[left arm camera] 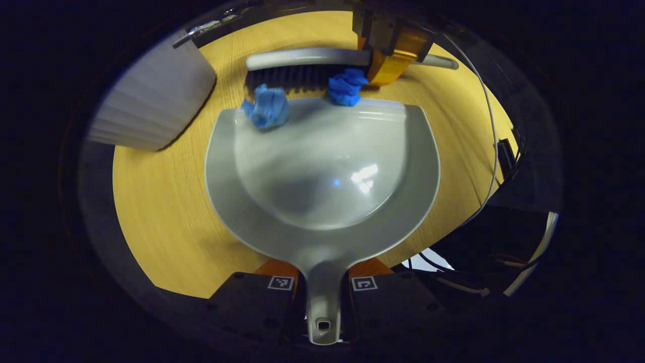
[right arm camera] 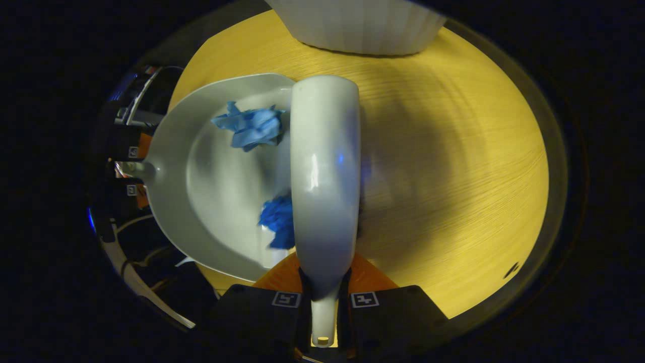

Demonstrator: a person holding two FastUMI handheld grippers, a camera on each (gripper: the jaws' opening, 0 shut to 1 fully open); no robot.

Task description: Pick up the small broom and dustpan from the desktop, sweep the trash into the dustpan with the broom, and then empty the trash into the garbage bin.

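Resting flat on the bench (left arm camera: 161, 201), the dustpan (left arm camera: 322, 171) has its handle clamped between the fingers of the left tool (left arm camera: 322, 297). Two blue paper wads (left arm camera: 267, 106) sit at its front lip, one just inside, the other touching the broom (left arm camera: 302, 59) bristles. The right tool (right arm camera: 323, 302) is clamped on the broom handle, with the brush head lying along the lip. A white ribbed bin (right arm camera: 358, 25) stands on the bench just beyond. The left gripper view shows the bristles; the right gripper view shows the broom's smooth back.
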